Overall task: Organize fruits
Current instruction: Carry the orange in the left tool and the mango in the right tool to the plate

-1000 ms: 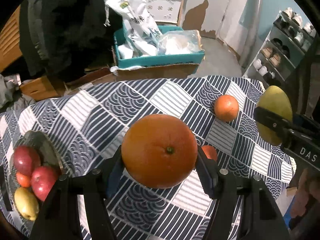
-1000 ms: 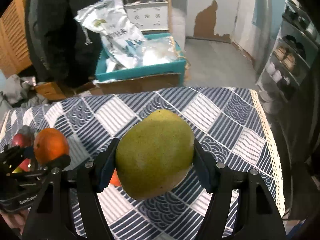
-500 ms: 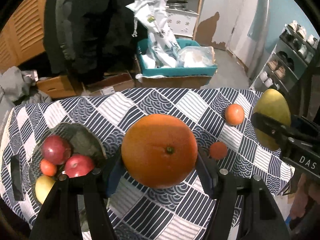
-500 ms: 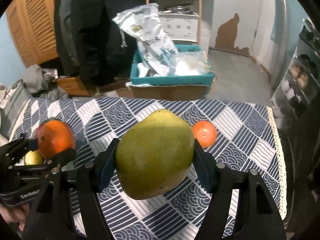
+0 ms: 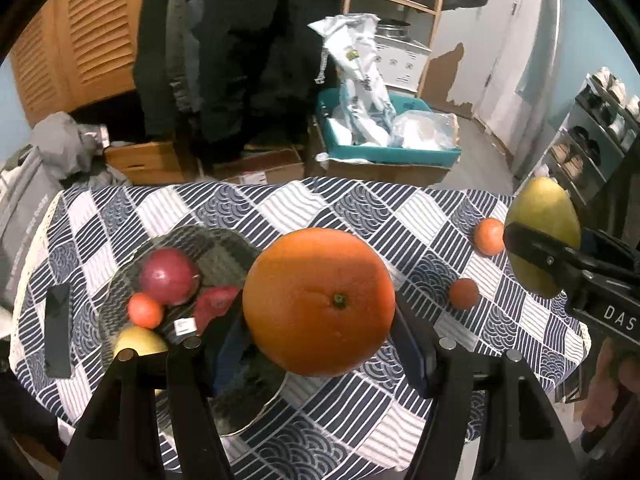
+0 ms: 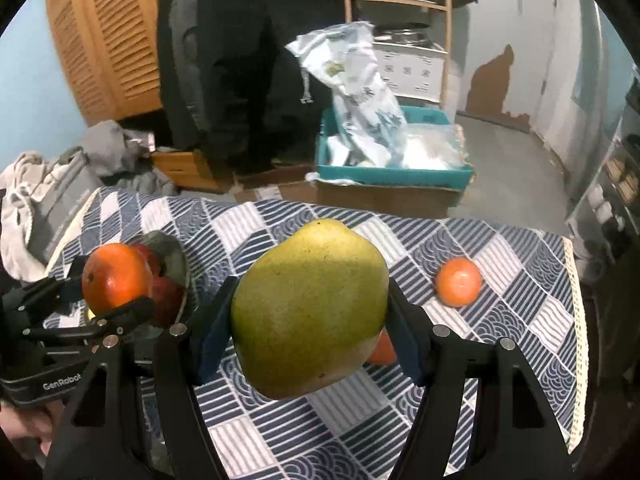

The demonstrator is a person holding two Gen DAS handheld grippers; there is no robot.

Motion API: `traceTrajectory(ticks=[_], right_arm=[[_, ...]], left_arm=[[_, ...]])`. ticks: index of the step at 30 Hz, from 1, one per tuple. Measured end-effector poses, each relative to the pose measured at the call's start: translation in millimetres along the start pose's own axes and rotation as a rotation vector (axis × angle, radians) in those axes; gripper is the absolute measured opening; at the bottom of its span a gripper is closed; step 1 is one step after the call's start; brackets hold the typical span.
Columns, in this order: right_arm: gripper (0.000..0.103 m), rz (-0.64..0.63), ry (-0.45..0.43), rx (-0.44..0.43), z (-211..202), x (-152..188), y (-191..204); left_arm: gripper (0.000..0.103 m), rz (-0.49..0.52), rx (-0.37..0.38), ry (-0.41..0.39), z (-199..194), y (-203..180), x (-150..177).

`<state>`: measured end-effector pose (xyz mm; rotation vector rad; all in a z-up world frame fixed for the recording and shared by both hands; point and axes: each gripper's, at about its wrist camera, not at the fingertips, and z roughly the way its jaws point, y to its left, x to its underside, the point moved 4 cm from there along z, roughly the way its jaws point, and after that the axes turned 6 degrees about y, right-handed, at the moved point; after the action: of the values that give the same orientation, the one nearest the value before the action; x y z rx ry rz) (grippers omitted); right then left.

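Note:
My left gripper is shut on a large orange, held above the table just right of a glass bowl. The bowl holds a red apple, a small orange fruit, a yellow fruit and a second red fruit. My right gripper is shut on a green mango, also seen at the right of the left wrist view. Two small tangerines lie on the patterned tablecloth. The left gripper with its orange shows at the left of the right wrist view.
A dark flat object lies on the cloth left of the bowl. Beyond the table stand a teal box with white bags, cardboard boxes, hanging dark coats, a wooden shelf and a shoe rack at right.
Both grippers have risen and drawn back with their fruit still held. More of the table and the whole bowl have come into view, and the bowl now lies closer under the left gripper.

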<state>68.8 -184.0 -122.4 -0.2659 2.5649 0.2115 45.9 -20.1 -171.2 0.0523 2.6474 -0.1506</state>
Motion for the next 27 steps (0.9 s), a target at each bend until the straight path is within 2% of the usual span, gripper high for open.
traceTrajectory(ticks=[13, 27], right_arm=[[0.070, -0.077, 0.023, -0.082, 22.1, -2.7, 58.1], [0.070, -0.157, 0.090, -0.158, 54.6, 3.9, 118.6]], left_arm=[[0.068, -0.099, -0.046, 0.022, -3.4, 59.4, 19.8], [0.068, -0.200, -0.057, 0.123, 19.7, 113.9, 56.0]])
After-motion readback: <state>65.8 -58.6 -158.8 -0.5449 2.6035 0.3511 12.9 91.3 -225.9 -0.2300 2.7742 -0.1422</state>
